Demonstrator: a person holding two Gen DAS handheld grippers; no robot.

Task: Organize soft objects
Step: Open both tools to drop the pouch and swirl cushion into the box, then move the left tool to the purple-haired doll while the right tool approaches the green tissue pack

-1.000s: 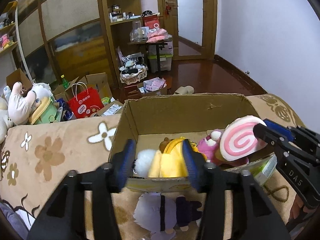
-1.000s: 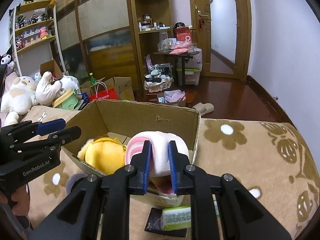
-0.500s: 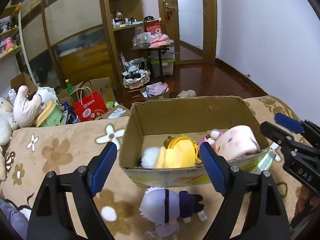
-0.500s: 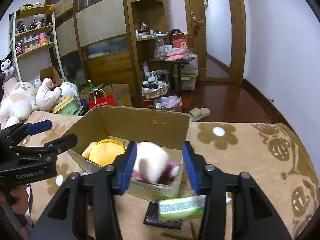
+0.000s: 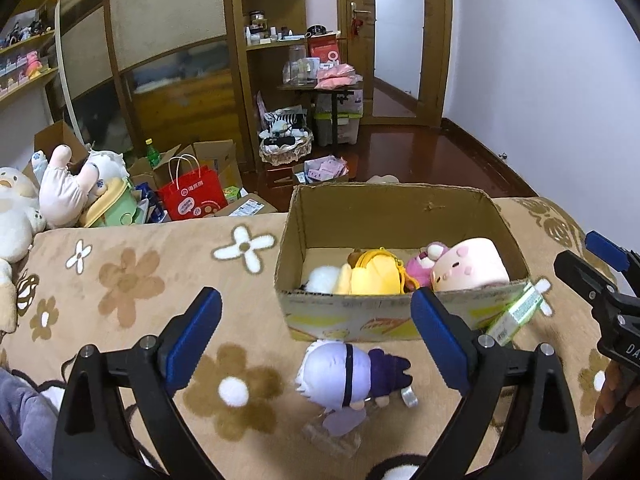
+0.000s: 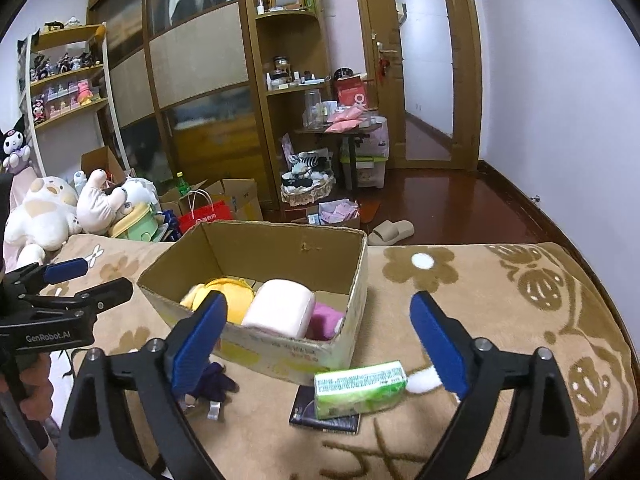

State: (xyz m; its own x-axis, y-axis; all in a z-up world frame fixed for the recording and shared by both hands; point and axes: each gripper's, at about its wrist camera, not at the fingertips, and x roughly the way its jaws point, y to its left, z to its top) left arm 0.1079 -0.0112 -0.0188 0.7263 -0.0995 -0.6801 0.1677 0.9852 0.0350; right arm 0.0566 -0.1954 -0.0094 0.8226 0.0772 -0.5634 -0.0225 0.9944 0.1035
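Observation:
A cardboard box (image 5: 384, 204) (image 6: 256, 236) stands on the flowered brown blanket (image 5: 132, 280). In it lie a yellow plush (image 5: 370, 276) (image 6: 236, 298), a pink roll plush (image 5: 468, 266) (image 6: 280, 308) and a magenta plush (image 5: 420, 266) (image 6: 324, 318). A purple-and-white doll (image 5: 344, 376) lies on the blanket in front of the box, and part of it shows in the right wrist view (image 6: 216, 378). My left gripper (image 5: 316, 340) is open and empty above the doll. My right gripper (image 6: 318, 340) is open and empty, back from the box.
A green tissue pack (image 6: 358, 388) (image 5: 516, 314) lies on a dark booklet (image 6: 320, 416) by the box's near right corner. Large plush toys (image 6: 44, 208), a red bag (image 5: 188, 196) and open boxes crowd the floor at the left. Shelves and a door stand behind.
My right gripper let go of the pink roll plush, which now lies in the box, and drew back open. My left gripper opened wide and pulled back from the box.

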